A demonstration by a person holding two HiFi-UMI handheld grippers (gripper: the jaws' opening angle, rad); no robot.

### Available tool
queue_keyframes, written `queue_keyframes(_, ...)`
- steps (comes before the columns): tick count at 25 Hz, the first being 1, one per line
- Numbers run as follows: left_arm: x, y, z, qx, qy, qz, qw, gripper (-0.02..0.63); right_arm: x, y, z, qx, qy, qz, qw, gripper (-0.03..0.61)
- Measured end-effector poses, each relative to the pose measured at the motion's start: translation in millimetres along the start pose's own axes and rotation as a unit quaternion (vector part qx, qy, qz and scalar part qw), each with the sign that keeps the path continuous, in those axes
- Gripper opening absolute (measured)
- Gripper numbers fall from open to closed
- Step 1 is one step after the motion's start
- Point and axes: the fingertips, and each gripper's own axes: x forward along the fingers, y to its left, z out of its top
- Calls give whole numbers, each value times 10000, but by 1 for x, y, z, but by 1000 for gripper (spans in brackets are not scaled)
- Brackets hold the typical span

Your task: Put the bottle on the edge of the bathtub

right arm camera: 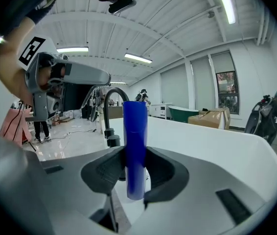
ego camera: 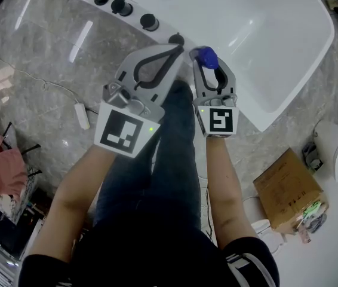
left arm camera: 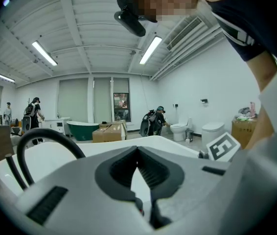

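Setting the blue bottle point(right arm camera: 134, 146), clamped upright in the jaws of the right gripper point(right arm camera: 134, 173), flat on the bathtub edge point(right arm camera: 217, 143) just beneath them needs a slow descent; the jaws of the left gripper point(left arm camera: 138, 153) are closed and empty.

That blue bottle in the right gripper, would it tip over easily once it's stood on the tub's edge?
Probably tippy: the blue bottle is tall and slim, with a narrow base. It looks rigid, undented where the right gripper clamps it. Its smooth sides may slip.
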Motion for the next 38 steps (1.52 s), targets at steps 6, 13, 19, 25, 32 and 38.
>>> queue_keyframes(6,3,0,3,53,9,-29,10000,2,-1,1,-8,-62,96,44,9999,146)
queue_keyframes(13,8,-1,5,86,4,-53,9999,2,-6,0,-18,-81,96,64,9999,149)
queue_keyframes(19,8,-4,2,50,74,-63,9999,2,-5,1,-22,97,158,223,9996,158)
queue_keyframes(25,4,-9,14,68,7,-77,9999,2,-20,2,-6,246,66,274,9993,169)
queue_keyframes(32,-8,-11,35,9,-24,-34,10000,2,-46,1,43,234,-279,164,9992,175)
queue_keyframes(38,-23,-9,71,-98,-205,77,9997,2,-69,-6,96,135,-449,12,9989,153)
